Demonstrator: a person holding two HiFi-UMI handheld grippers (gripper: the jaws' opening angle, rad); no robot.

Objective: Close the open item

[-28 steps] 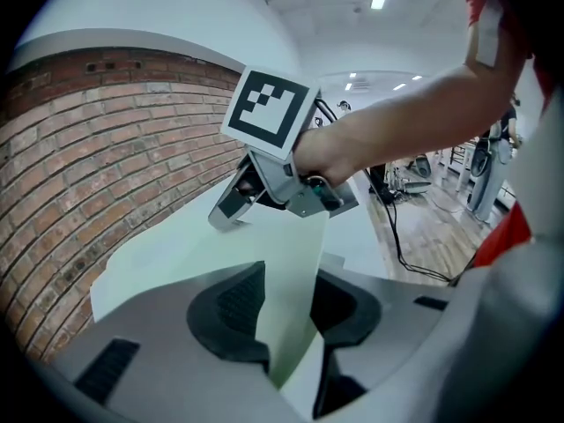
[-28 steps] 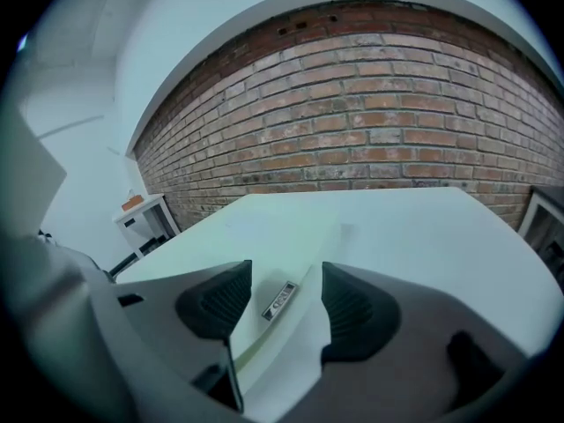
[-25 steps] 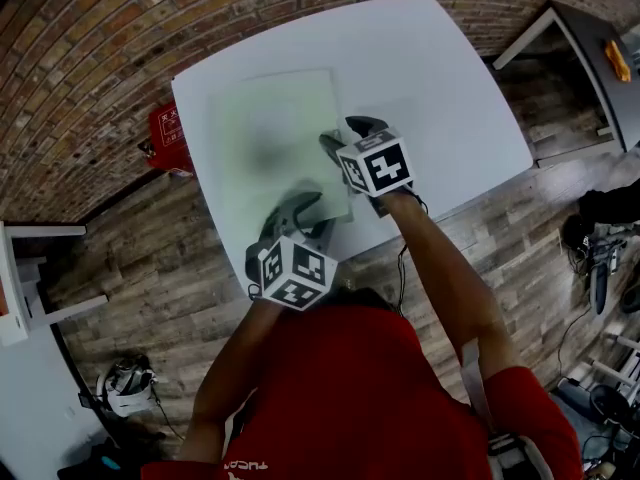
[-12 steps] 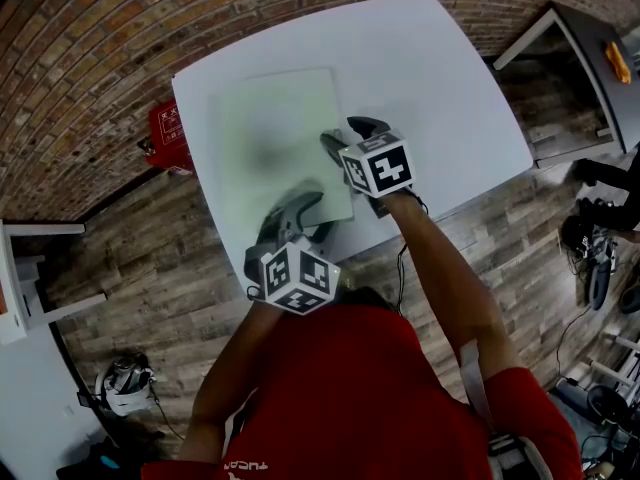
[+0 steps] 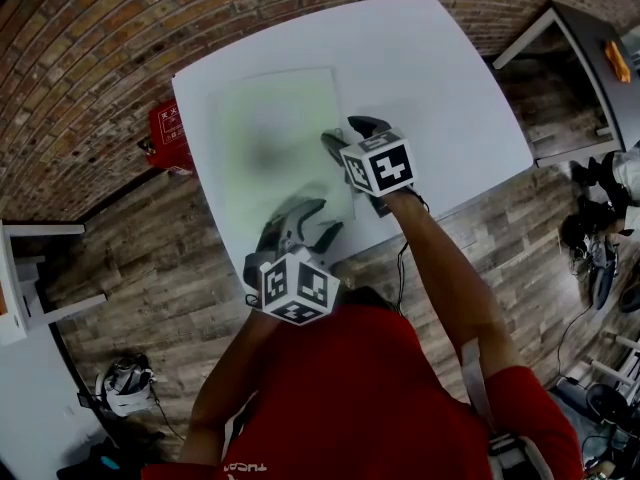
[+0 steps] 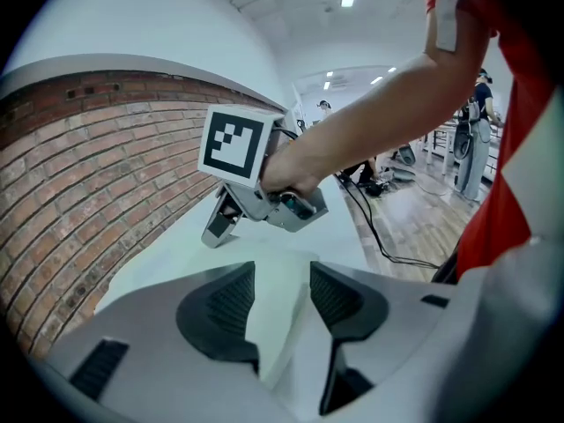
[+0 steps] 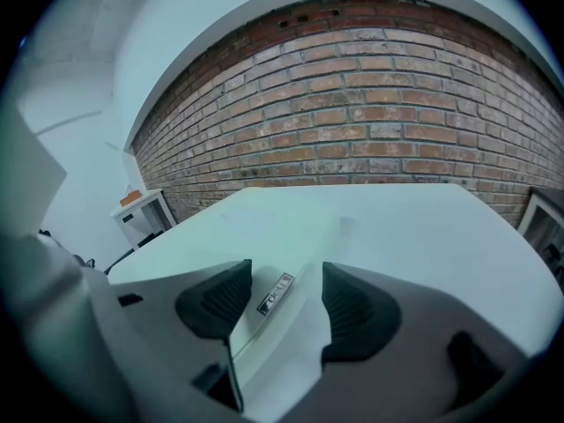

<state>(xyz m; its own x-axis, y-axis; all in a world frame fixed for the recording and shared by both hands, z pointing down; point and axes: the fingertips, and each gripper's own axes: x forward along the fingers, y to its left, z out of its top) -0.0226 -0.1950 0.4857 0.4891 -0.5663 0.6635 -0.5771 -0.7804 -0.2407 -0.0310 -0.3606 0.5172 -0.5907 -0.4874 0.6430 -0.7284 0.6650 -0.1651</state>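
plastic folder (image 5: pixel 275 148) lies flat on the white table (image 5: pixel 440 78), pale green and see-through. in the head view its long axis runs 12 to 6, tipped slightly toward 1.

left gripper (image 5: pixel 312 226) is at the folder's 5 o'clock corner. that corner sits in the gap between the jaws, which have just been opening. the pads stand off it on both sides, so it's released and gripping nothing.

right gripper (image 5: pixel 348 136) is at the folder's 3 o'clock edge, about mid-length. in the right gripper view the edge with its small label (image 7: pixel 275 293) runs up between the jaws. they're spread far wider than the thin sheet, so we read it as released too, straddling the edge and not pinching.

both grippers are right at the folder. the right is nearer the long edge, the left nearer the short 6 o'clock end.

pose: left forearm comes up from 6 o'clock, gripper aimed toward 12-1 and pitched down at the table. right arm reaches in from 5 o'clock, gripper aimed toward 11, same downward pitch.

our read: the cover already looks down flat. we can't tell from here whether the 3 o'clock edge is fully shut. any finishing press would run along that edge.
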